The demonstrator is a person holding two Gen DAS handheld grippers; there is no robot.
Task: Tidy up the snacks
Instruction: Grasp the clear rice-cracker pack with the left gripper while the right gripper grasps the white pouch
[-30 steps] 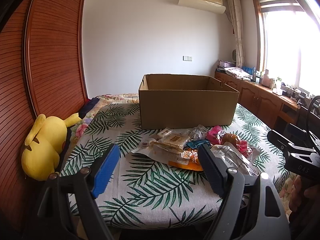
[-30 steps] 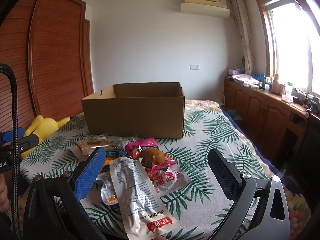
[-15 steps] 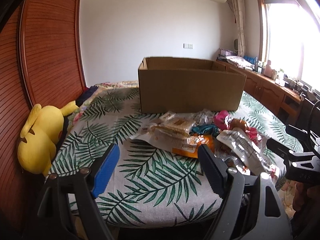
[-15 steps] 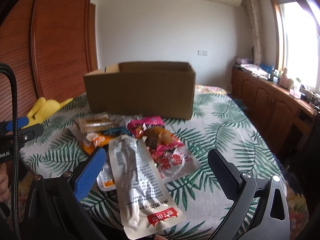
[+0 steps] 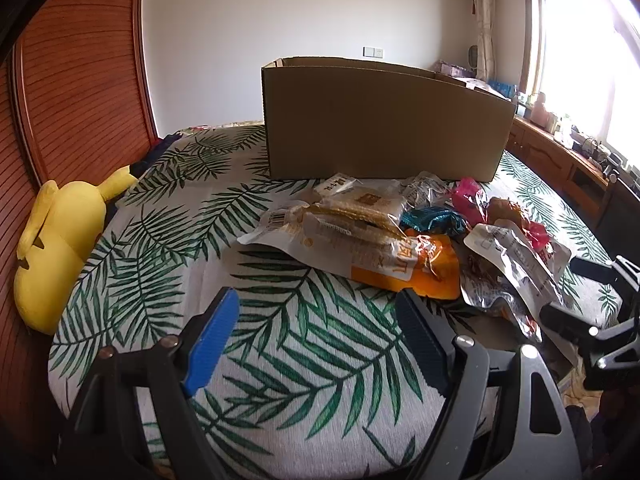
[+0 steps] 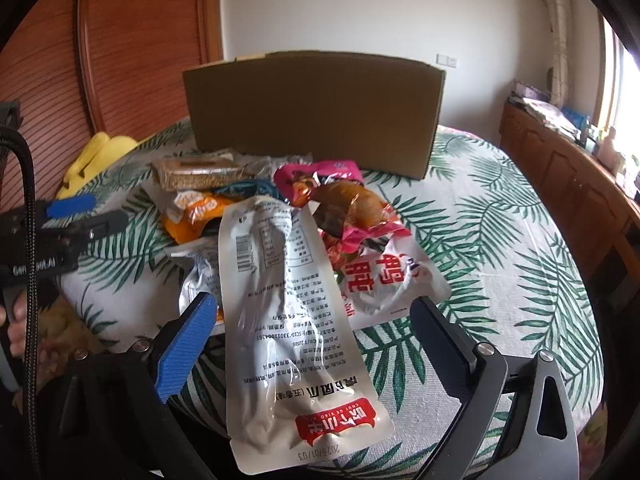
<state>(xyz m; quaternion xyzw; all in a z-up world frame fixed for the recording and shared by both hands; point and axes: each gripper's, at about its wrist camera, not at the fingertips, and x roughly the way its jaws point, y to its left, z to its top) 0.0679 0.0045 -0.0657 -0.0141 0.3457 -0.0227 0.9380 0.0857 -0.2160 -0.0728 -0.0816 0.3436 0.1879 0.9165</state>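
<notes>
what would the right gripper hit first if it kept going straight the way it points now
Most likely the long white vacuum pouch. It lies lengthwise between the right gripper jaws, which are closing but not pressing on it. Past it come the other snack packets, then the cardboard box. How high the gripper is above the pouch is unclear.

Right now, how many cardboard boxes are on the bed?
1. The cardboard box stands open-topped on the leaf-print bedcover, just behind the snack pile. None other visible; its inside is hidden.
</notes>
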